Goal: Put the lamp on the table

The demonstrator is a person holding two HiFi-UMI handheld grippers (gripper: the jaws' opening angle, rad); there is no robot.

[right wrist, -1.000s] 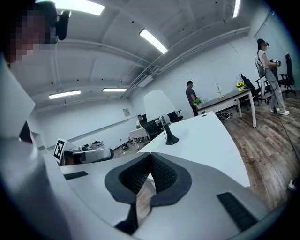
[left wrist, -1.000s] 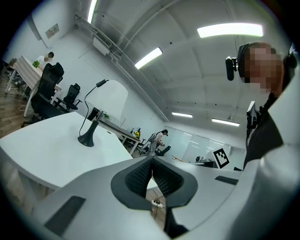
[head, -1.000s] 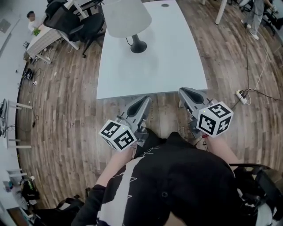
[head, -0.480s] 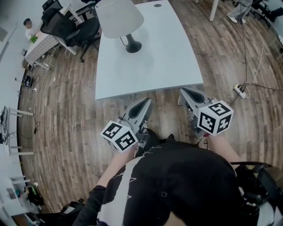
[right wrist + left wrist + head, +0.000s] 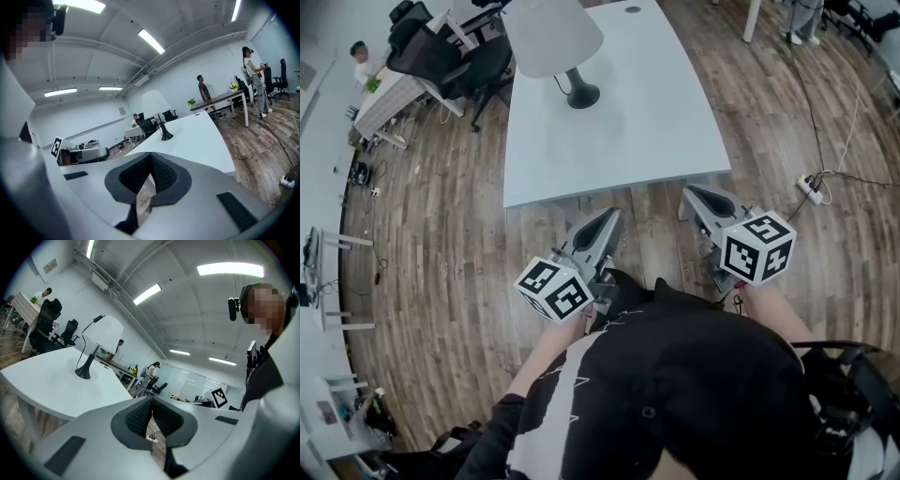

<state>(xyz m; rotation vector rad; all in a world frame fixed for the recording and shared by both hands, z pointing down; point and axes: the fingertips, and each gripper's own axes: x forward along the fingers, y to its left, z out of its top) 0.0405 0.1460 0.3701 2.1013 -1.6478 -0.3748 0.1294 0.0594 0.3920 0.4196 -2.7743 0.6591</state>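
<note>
Jaws of the left gripper (image 5: 611,215) and right gripper (image 5: 687,196) are closed and empty. Well ahead of them, the lamp (image 5: 553,37) stands upright on the table (image 5: 628,131); the task looks done.

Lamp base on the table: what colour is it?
The base is black, under a white shade; the head view shows it best.

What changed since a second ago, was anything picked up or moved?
Almost nothing. A person in the background stepped leftward in the head view. Nothing was taken or let go: the white-shaded lamp with a black base still stands on the white table, and the left gripper and right gripper stay shut, empty, before its near edge.
</note>
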